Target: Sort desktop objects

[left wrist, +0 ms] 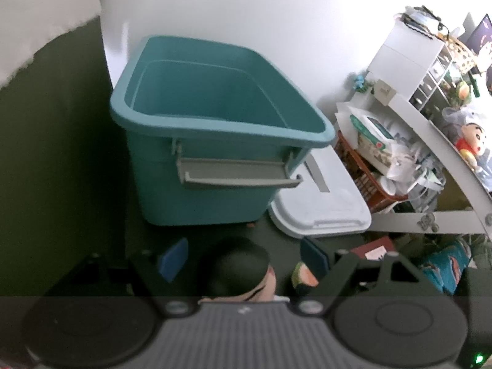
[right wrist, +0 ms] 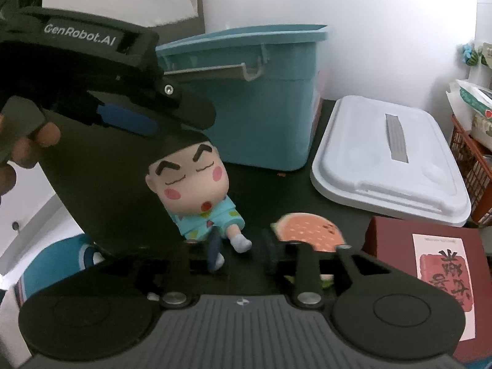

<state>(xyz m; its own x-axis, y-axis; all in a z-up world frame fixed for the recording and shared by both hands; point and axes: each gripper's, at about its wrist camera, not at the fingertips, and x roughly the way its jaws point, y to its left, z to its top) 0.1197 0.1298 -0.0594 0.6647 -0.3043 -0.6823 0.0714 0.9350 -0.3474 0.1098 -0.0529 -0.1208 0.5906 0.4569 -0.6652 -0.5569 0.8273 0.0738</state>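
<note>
The left gripper (left wrist: 244,259) has its blue-padded fingers (left wrist: 173,259) spread apart, one on each side of the black-haired head of the doll (left wrist: 236,267), without closing on it. From the right wrist view that same gripper (right wrist: 129,120) hangs above and just behind the doll's head, its upper blue pad near the hair; whether it touches cannot be told. The right gripper (right wrist: 243,252) also has its fingers apart, low over the dark worktop (right wrist: 270,190), with the doll's socked feet between them and nothing clamped.

The doll (right wrist: 196,190) lies on its back on the worktop. Its long axis runs from the head, toward the bin and the left, down to the feet, toward the right gripper. Its face is turned up, eyes closed, and it wears a light blue patterned outfit. There is one doll on the worktop.

Just beside its feet lies one watermelon-slice toy (right wrist: 309,230), flat, red face up, touching the right gripper's right finger. One teal bin (left wrist: 215,129) stands upright and open behind the doll, grey handle folded against its near wall. One white lid (right wrist: 390,160) lies flat next to the bin. One dark red box (right wrist: 430,283) with a printed label sits at the right edge.
</note>
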